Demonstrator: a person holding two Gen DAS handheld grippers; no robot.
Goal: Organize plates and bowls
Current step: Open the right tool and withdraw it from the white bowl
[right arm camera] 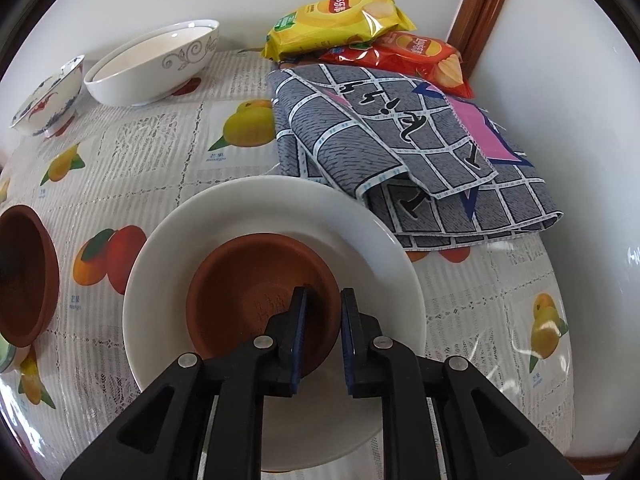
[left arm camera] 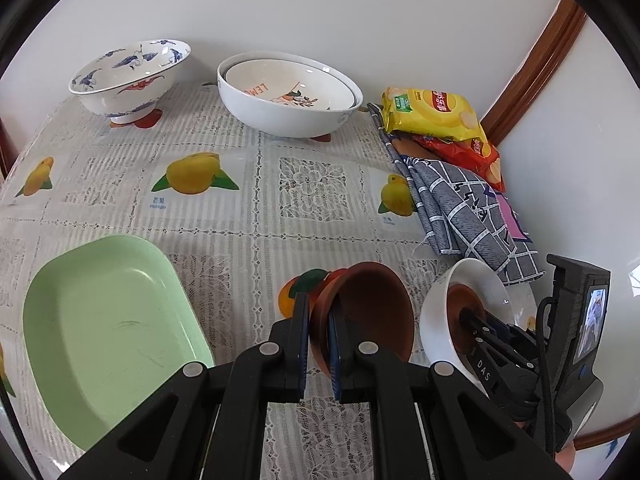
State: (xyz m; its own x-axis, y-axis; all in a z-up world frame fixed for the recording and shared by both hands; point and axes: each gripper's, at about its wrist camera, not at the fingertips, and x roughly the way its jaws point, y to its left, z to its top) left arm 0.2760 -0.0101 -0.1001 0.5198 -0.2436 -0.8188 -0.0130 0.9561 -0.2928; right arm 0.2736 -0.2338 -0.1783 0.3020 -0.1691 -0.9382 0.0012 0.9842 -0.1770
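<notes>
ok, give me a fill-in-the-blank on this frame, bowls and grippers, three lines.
1. The left gripper is shut on the rim of a ____ clay bowl.
2. The other clay bowl sits in a white ____.
3. The green oval dish holds ____.

Missing: brown; plate; nothing

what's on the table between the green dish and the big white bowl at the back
Nothing stands there: only bare fruit-print tablecloth between the green dish and the white bowl, as the left wrist view shows.
</notes>
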